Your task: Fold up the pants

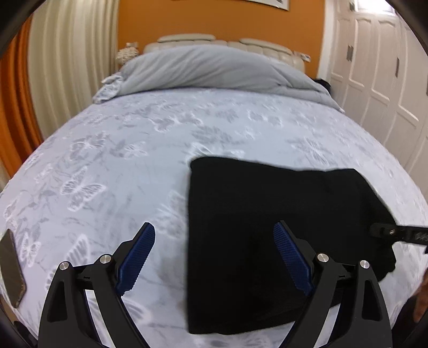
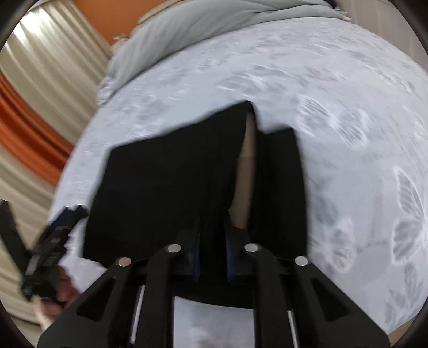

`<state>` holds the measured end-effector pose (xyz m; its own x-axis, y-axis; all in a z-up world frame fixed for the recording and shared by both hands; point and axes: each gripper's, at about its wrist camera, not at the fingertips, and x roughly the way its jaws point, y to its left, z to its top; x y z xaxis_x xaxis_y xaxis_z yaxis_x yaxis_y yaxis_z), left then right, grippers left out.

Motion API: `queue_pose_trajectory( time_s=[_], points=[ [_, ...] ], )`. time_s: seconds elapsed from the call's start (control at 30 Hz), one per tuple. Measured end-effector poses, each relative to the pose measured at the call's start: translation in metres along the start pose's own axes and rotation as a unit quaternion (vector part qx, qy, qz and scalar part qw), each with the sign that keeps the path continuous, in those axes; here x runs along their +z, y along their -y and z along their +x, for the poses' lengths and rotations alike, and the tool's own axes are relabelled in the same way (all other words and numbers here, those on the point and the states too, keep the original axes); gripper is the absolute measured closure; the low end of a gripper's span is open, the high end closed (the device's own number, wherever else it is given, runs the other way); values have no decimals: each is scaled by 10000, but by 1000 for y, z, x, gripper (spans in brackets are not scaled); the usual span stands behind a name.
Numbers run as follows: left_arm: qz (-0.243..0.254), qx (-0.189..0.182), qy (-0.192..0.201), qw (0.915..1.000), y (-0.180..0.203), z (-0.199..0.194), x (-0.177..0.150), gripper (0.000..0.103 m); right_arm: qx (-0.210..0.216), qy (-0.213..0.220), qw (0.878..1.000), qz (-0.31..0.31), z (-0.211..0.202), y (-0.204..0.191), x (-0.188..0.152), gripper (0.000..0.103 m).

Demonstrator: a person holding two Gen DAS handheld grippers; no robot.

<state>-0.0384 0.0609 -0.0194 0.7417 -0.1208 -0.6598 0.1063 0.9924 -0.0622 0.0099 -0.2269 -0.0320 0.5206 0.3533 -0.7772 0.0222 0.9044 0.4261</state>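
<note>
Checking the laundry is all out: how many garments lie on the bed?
1: black pants, folded, lying on the butterfly-print bedsheet near the bed's foot. More could be hidden under the grey duvet.

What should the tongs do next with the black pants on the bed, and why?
Probably lift the pinched edge and carry it over. The right tongs look shut on the black pants, which lie partly folded on the bed, while the left tongs hang open, holding nothing.

I'm seeing black pants [image 1: 267, 214] lying on a pale blue sheet [image 1: 133, 160] showing grey-white butterflies, an orange wall [image 1: 214, 21] glowing behind.
</note>
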Motion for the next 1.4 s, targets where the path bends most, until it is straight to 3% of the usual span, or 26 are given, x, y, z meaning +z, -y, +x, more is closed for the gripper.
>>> queue_pose_trajectory(
  time_s=[0.07,0.13,0.23,0.33,0.43,0.47,0.57,0.6,0.63,0.67,0.77,0.8,0.83,0.87,0.93,0.97,1.0,1.07,1.1,1.2,1.4],
  points=[
    [-344,62,115,9993,-19,-4,8,15,188,98,9992,-343,-13,-30,16,91],
    [-752,107,139,9970,-42,-6,13,15,670,165,9953,-684,-30,-76,35,91],
    [-1489,121,158,9887,-80,-8,16,15,1124,463,9832,-1364,-65,-145,58,91],
    [-2098,-69,171,9776,-110,-14,13,15,1167,667,9754,-1748,-89,-177,60,91],
    [-2222,-211,266,9744,-119,-21,14,15,634,497,9824,-1688,-69,-151,41,90],
    [-2167,-265,312,9754,-117,-24,15,15,500,377,9856,-1569,-58,-139,36,90],
    [-1864,-523,344,9805,-101,-28,16,14,-386,-293,9963,-709,4,-42,-4,90],
    [-1680,-644,326,9831,-91,-29,16,13,-577,-427,9962,-497,16,-19,-16,83],
    [-1535,-736,324,9849,-82,-29,15,12,-472,-489,9973,-289,22,-2,-25,78],
    [-1333,-827,314,9871,-71,-29,15,12,48,-349,9993,92,21,17,-32,76],
    [-513,-916,290,9940,-27,-28,9,12,138,-148,9996,206,10,19,-29,64],
    [-216,-941,265,9950,-7,-27,5,12,75,-119,9998,115,9,17,-27,54],
    [-19,-969,224,9950,6,-24,2,12,23,-109,9999,10,10,11,-24,36],
    [212,-998,160,9947,20,-22,-2,12,-17,-124,9999,-32,13,6,-24,29],
    [760,-964,68,9924,51,-17,-11,12,-209,-280,9993,-121,23,2,-25,27],
    [1005,-906,68,9908,64,-16,-15,12,-202,-367,9991,-102,32,3,-25,28],
    [1305,-852,72,9878,80,-14,-20,12,-176,-365,9991,-113,33,4,-23,37],
    [1661,-777,42,9830,97,-10,-27,12,215,-460,9987,33,30,9,-14,67],
    [1745,-732,23,9819,102,-9,-30,12,298,-487,9983,140,29,10,-10,75],
    [1855,-794,-189,9793,114,2,-34,12,371,-488,9980,145,30,9,-3,80],
    [1956,-745,-339,9773,125,13,-38,12,554,-512,9965,364,33,22,-9,77]
  ],
)
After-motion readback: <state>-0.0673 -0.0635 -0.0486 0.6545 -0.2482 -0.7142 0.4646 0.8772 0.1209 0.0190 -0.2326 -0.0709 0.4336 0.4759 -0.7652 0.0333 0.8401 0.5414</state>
